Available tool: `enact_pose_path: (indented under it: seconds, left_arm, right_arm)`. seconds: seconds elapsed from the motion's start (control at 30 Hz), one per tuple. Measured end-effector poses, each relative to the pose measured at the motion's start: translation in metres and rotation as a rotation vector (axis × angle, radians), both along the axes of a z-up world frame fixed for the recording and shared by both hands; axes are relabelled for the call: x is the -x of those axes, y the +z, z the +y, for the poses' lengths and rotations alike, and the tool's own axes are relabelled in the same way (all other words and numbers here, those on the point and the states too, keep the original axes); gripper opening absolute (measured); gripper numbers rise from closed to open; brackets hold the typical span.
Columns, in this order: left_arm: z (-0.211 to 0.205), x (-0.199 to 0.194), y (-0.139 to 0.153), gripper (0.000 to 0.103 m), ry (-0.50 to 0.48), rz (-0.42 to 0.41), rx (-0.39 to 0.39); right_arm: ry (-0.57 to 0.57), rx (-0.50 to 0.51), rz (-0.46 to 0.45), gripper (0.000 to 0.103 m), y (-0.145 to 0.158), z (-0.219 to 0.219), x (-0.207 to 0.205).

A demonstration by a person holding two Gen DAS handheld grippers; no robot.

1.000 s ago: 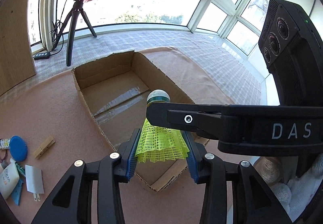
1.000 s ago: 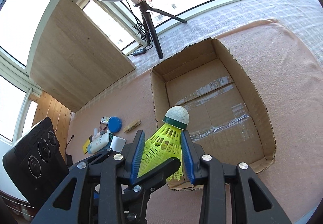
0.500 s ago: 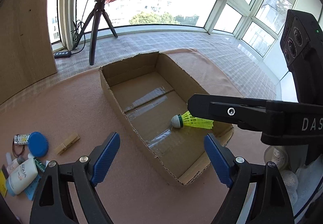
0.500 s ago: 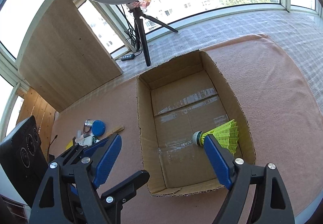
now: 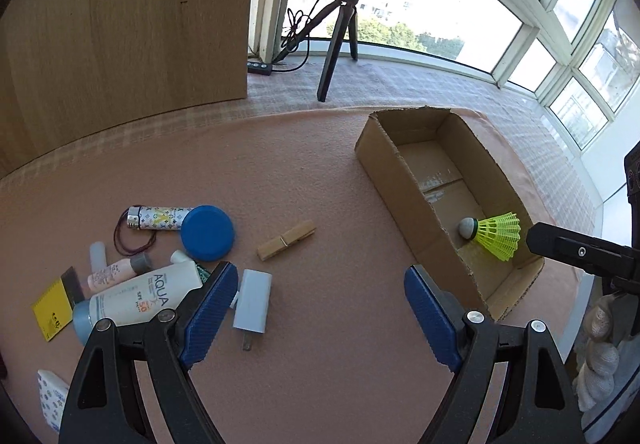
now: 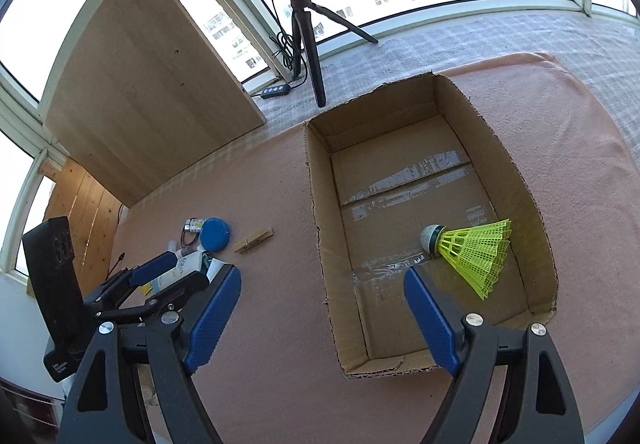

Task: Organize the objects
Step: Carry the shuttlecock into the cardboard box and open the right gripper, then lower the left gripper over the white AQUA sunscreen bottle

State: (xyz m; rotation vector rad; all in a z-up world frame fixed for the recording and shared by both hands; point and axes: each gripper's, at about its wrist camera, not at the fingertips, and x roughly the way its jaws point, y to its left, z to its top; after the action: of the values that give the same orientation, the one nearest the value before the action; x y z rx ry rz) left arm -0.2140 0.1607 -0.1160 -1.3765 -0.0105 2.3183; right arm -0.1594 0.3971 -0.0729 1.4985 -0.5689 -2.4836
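Both jaws have just been opening — the left hand-held gripper (image 5: 316, 308) and right hand-held gripper (image 6: 322, 310) gape wide, holding nothing. The yellow shuttlecock (image 6: 470, 250) lies in the cardboard box (image 6: 320, 228) — just ahead of the right one's right finger.

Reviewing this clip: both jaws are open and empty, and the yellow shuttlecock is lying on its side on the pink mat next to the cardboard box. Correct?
Not quite. The shuttlecock lies on its side inside the cardboard box, on its floor near the right wall, not on the mat. The right wrist view shows this clearly. The jaws of both grippers are open and empty, as you said.
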Motion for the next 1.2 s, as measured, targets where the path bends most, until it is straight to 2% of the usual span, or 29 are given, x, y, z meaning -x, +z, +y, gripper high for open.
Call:
enact_pose_path:
  seconds: [0.17,0.43,0.53,0.6,0.8,0.97,1.1,1.2]
  left_arm:
    - [-0.048,0.012,-0.016,0.088,0.088,-0.043,0.045]
    - [-0.115,0.039,-0.041,0.087,0.237,-0.126,0.046]
    - [-0.129,0.048,-0.049,0.079,0.274,-0.156,0.037]
    - [-0.136,0.054,-0.056,0.068,0.293,-0.18,0.026]
    - [-0.142,0.065,-0.072,0.054,0.296,-0.227,0.01]
    - [-0.136,0.069,-0.077,0.053,0.281,-0.231,0.007]
    - [-0.127,0.064,-0.083,0.044,0.249,-0.252,-0.001]
    - [-0.122,0.053,-0.087,0.044,0.229,-0.261,-0.021]
  right_arm:
    - [0.017,0.019,-0.007,0.081,-0.004,-0.014,-0.004]
    - [0.024,0.045,-0.033,0.08,-0.013,-0.029,-0.008]
    - [0.027,0.053,-0.04,0.08,-0.016,-0.034,-0.009]
    - [0.028,0.054,-0.042,0.08,-0.016,-0.036,-0.011]
    - [0.022,0.056,-0.048,0.08,-0.017,-0.038,-0.015]
    - [0.019,0.06,-0.057,0.08,-0.019,-0.04,-0.017]
    - [0.036,0.061,-0.061,0.08,-0.019,-0.047,-0.018]
    - [0.05,0.064,-0.06,0.08,-0.018,-0.052,-0.02]
